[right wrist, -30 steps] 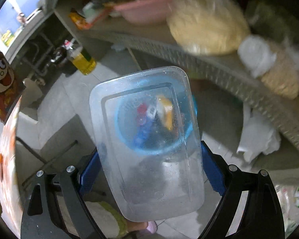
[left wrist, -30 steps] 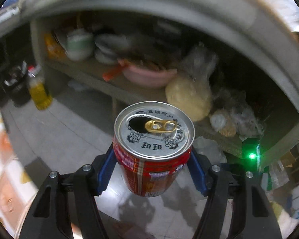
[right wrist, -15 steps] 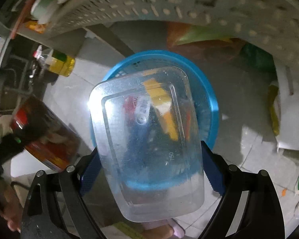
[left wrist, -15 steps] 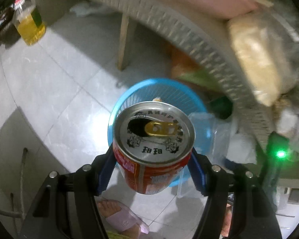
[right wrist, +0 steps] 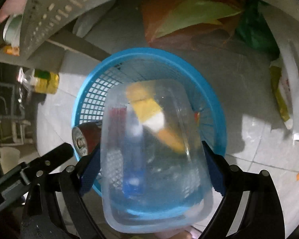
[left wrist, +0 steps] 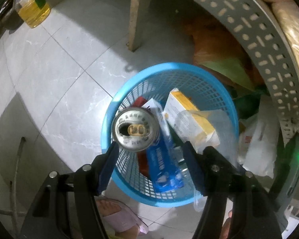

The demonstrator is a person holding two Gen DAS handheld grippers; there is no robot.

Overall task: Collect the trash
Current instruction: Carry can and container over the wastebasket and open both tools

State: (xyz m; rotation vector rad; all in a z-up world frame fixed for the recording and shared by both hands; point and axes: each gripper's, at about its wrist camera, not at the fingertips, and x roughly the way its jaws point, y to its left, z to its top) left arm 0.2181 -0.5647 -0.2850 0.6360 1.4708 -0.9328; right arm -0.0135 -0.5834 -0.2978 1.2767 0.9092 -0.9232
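Left wrist view: the left hand-held gripper (left wrist: 150, 155) is spread, the can (left wrist: 135, 132) free inside the blue basket (left wrist: 109, 119). Right wrist view: the right hand-held gripper (right wrist: 152, 160), blurred, seemingly pinches the clear container (right wrist: 155, 159) over the basket.

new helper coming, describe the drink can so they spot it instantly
Find the round blue mesh plastic basket on the grey tiled floor. Over its left rim sits the red aluminium drink can, the only round metal item, silver top with a gold pull tab.
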